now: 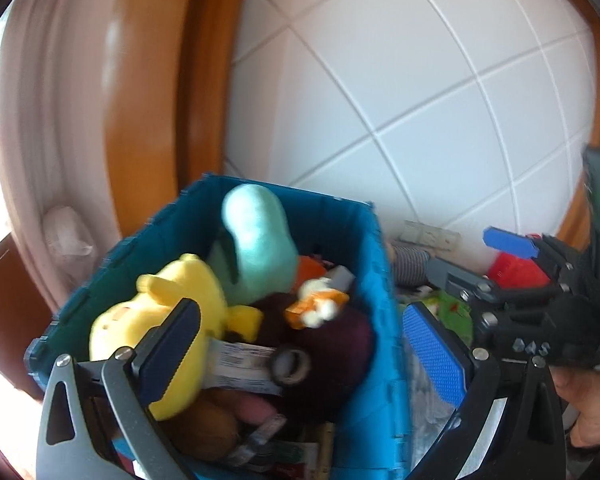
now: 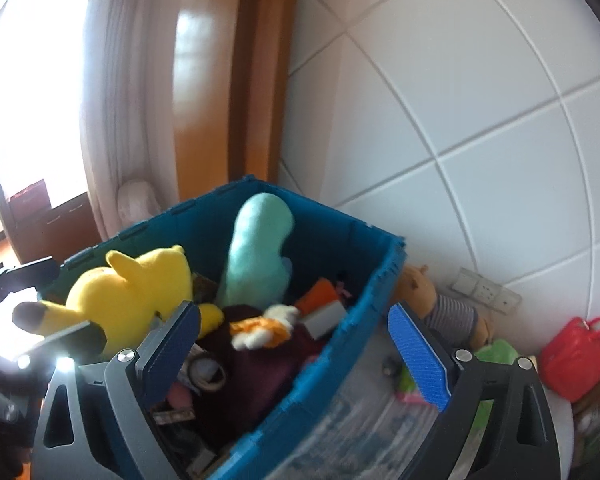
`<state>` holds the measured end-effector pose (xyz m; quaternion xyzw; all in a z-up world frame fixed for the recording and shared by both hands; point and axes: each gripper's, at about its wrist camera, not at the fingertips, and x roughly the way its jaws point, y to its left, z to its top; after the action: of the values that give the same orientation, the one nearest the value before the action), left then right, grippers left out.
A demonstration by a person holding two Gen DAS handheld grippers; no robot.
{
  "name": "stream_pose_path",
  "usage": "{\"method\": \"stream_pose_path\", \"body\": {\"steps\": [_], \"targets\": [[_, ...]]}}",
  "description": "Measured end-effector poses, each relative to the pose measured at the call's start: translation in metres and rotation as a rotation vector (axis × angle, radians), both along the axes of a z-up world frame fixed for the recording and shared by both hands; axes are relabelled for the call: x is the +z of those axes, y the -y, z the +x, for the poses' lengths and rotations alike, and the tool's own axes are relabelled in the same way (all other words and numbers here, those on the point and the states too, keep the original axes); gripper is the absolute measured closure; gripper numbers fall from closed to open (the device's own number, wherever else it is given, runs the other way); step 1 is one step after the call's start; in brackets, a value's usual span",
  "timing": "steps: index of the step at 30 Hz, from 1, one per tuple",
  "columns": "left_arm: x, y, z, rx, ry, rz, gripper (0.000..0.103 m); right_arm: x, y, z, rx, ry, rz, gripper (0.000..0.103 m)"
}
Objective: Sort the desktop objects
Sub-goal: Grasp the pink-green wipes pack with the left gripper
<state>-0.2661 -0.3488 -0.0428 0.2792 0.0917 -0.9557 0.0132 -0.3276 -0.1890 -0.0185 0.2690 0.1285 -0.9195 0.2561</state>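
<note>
A blue plastic bin (image 1: 374,280) (image 2: 374,276) stands against the tiled wall, full of soft toys. In it lie a yellow plush (image 1: 156,320) (image 2: 132,292), an upright mint-green plush (image 1: 260,240) (image 2: 260,252), a dark purple plush (image 1: 332,344) (image 2: 260,364) and a small orange-and-white toy (image 1: 314,306) (image 2: 264,328). My left gripper (image 1: 300,352) hovers open over the bin's near side, nothing between its fingers. My right gripper (image 2: 296,350) is open over the bin's right wall, also empty. In the left wrist view the right gripper's blue pad (image 1: 508,242) shows at the right.
Right of the bin, by the wall, lie a striped plush doll (image 2: 448,312), a green item (image 2: 496,352) and a red toy bag (image 2: 576,356). A wall socket (image 2: 484,292) sits low on the tiles. A wooden door frame (image 2: 256,80) and a pale curtain (image 2: 120,120) stand behind the bin.
</note>
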Motion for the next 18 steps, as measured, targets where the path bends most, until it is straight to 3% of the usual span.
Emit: {"method": "stream_pose_path", "body": {"steps": [10, 18], "targets": [[-0.025, -0.142, -0.037, -0.207, 0.051, -0.067, 0.0, -0.059, -0.179, 0.019, -0.249, 0.063, -0.023, 0.005], [-0.106, -0.266, -0.131, -0.263, 0.078, -0.102, 0.0, -0.117, -0.323, 0.008, -0.335, 0.21, 0.004, 0.005]]}}
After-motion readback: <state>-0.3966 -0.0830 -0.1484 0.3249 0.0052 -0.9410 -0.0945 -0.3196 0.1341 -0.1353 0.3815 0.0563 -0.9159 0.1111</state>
